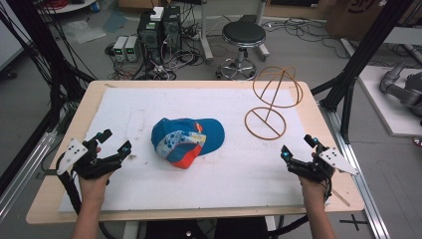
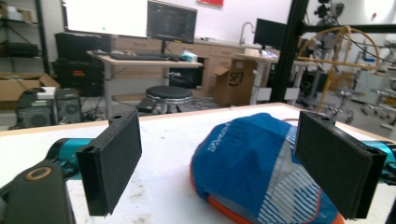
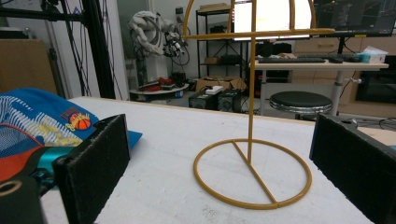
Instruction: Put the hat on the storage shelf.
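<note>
Blue cap (image 1: 186, 141): laid crown-up near the middle of the white mat (image 1: 239, 174), brim toward the wire hat stand (image 1: 271, 99); orange trim is seen along its near edge.
Wire hat stand: set upright at the mat's far right, well apart from the cap, its ring base flat on the mat.
Step in hand: judged to be the approach before the cap is picked up, presumably for hanging on the stand.
How it is done well: the brim or a firm edge should be gripped, not loose crown fabric, and the cap lifted clear so the stand is not knocked.
Left gripper (image 1: 113, 143): jaws spread wide, nothing held or touched; the cap is seen just beyond them.
Right gripper (image 1: 297, 148): jaws likewise wide apart and empty, pointed at the stand's base.
</note>
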The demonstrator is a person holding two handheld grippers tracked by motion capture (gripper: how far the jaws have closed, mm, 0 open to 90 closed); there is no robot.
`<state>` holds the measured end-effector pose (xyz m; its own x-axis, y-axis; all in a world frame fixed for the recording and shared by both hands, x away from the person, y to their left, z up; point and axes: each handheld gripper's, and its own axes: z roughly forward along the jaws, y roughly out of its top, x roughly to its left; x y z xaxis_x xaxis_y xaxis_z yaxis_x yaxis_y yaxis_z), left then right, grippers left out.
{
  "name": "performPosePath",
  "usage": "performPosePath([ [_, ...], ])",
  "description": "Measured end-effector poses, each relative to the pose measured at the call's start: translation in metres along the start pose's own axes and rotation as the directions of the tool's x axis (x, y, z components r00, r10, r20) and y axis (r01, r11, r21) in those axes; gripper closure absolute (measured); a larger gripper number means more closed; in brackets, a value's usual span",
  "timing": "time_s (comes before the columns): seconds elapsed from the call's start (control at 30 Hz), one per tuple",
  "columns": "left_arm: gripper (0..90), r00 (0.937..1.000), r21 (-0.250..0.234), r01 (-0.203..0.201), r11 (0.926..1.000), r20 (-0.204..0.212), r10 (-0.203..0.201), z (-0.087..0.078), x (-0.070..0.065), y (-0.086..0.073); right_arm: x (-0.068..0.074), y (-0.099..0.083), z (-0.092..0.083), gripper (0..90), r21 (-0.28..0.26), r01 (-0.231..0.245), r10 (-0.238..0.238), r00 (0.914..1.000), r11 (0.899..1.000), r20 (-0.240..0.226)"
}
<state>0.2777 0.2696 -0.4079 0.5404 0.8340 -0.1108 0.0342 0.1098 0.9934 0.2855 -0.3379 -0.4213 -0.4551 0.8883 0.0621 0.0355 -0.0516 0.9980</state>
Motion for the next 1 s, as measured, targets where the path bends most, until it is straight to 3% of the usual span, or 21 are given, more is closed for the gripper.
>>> performPosePath([
  [0.1,17.8,0.9997,0.021,-0.005,0.9998,0.024,0.005,0.004,-0.001,0.001,0.0,0.0,0.0,4.8,0.001,0.004,-0.004,1.0,1.0,-0.008],
  [0.27,19.5,0.9925,0.123,-0.085,0.9888,0.098,0.073,0.02,-0.004,0.002,0.001,0.0,0.0,4.8,0.0,0.005,-0.005,0.9999,1.0,-0.015],
  [0.33,20.4,0.9912,0.137,-0.093,0.9861,0.107,0.079,0.023,-0.005,0.003,0.002,0.0,0.0,4.8,0.002,0.007,-0.007,0.9998,1.0,-0.019],
  [0.37,21.2,0.9868,0.151,-0.108,0.9827,0.137,0.087,0.029,-0.007,0.004,0.002,0.0,0.0,4.8,0.004,0.006,-0.006,0.9998,1.0,-0.019],
  [0.4,21.4,0.9868,0.151,-0.108,0.9827,0.137,0.087,0.029,-0.007,0.004,0.002,0.0,0.0,4.8,0.006,0.006,-0.006,0.9998,1.0,-0.02],
  [0.5,22.0,0.9787,0.171,-0.139,0.9754,0.174,0.109,0.041,-0.01,0.007,0.001,0.0,0.0,4.8,0.003,0.009,-0.009,0.9997,1.0,-0.021],
  [0.73,22.9,0.9717,0.203,-0.155,0.9669,0.208,0.112,0.057,-0.012,0.006,-0.001,0.0,-0.001,4.8,0.004,0.005,-0.005,0.9998,1.0,-0.017],
  [0.77,23.2,0.9704,0.219,-0.163,0.962,0.212,0.116,0.063,-0.013,0.005,-0.001,0.0,-0.001,4.8,0.007,0.004,-0.004,0.9998,1.0,-0.017],
  [1.0,23.6,0.9641,0.263,-0.161,0.9511,0.248,0.095,0.083,-0.012,-0.003,0.001,-0.001,0.001,4.8,0.007,0.009,-0.009,0.9997,1.0,-0.024],
])
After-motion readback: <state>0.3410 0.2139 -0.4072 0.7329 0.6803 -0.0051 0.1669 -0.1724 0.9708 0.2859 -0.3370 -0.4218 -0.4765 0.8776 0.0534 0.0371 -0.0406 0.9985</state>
